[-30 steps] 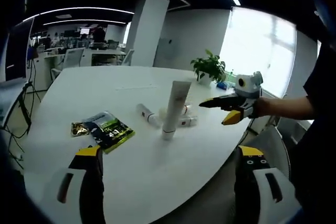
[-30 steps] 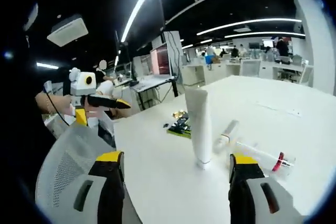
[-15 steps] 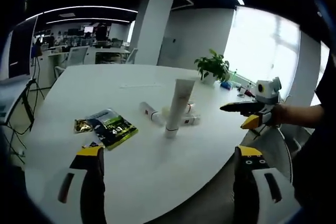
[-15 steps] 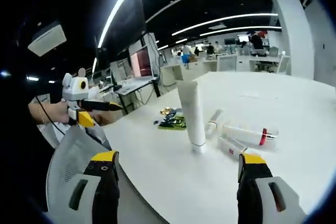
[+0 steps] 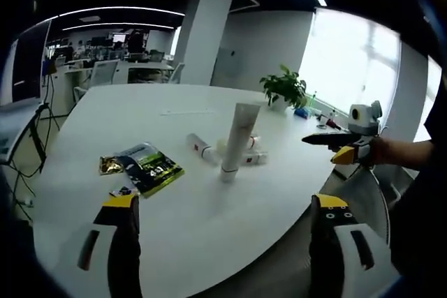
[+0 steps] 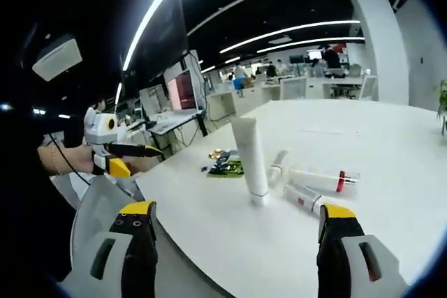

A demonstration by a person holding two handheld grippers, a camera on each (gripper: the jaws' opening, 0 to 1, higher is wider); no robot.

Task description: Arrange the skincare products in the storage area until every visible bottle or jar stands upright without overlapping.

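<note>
The left hand-held gripper (image 5: 222, 207) has its yellow-tipped jaws spread wide and holds nothing, hovering over the near edge of the round white desk (image 5: 140, 113). Just ahead of its left jaw lies a flat green and black foil sachet (image 5: 148, 167) with a small gold packet (image 5: 109, 166) beside it. Farther ahead, between the jaws, a tall white plastic tube (image 5: 236, 139) stands upright on its cap. Close behind it several small white tubes with red bands (image 5: 200, 150) lie flat. Beyond them, a green potted plant (image 5: 284, 90) sits at the far edge. The right hand-held gripper (image 6: 237, 215) is likewise spread and empty, with the upright tube ahead of it.
</note>
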